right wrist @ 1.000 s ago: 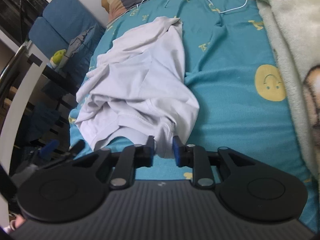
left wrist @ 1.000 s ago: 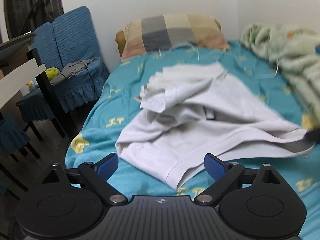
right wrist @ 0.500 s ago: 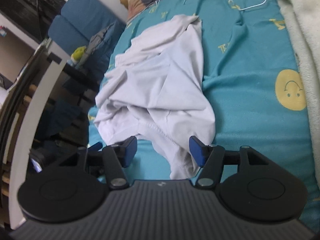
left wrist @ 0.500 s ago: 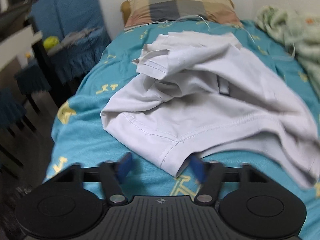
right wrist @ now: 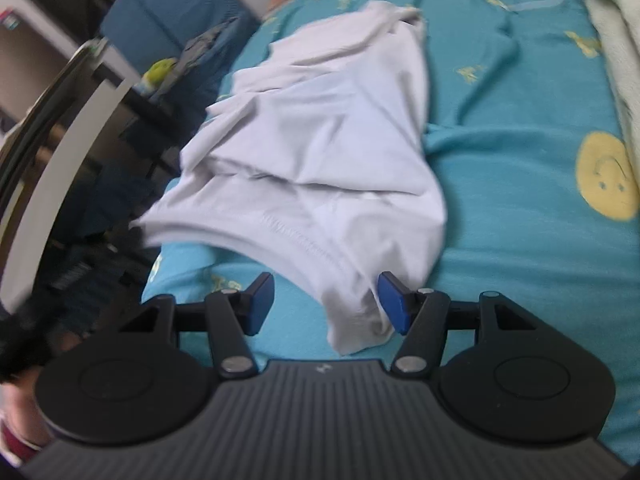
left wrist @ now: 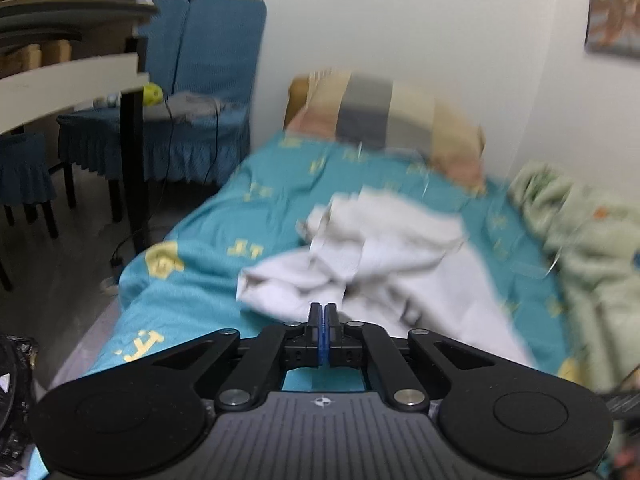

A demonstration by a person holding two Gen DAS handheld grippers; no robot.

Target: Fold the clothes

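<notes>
A white T-shirt (right wrist: pixel 320 152) lies crumpled on a bed, near its foot, as two hand-held tools work at its hem. The right tool (right wrist: pixel 326 304) stands with its blue pads wide apart, one hem corner lying loose between them, placed to close on that corner though nothing is pinched yet. The left tool (left wrist: pixel 324 334) has its pads pressed together just at the near edge of the cloth; the picture is blurred, and whether a fold of hem sits between them cannot be told. Taking both hem corners would, by this reading, let the garment be pulled flat before any fold is made, so the task looks barely begun. The shirt sits heaped on the teal bedsheet (right wrist: pixel 520 160) printed with yellow smiley faces, its upper half bunched toward the head of the bed. A pale fleece blanket (left wrist: pixel 592 248) is pushed to the right side, leaving the middle free for folding. Beyond lie a checked pillow (left wrist: pixel 384 120) against the wall and blue-covered chairs (left wrist: pixel 208 64) off to the left.
</notes>
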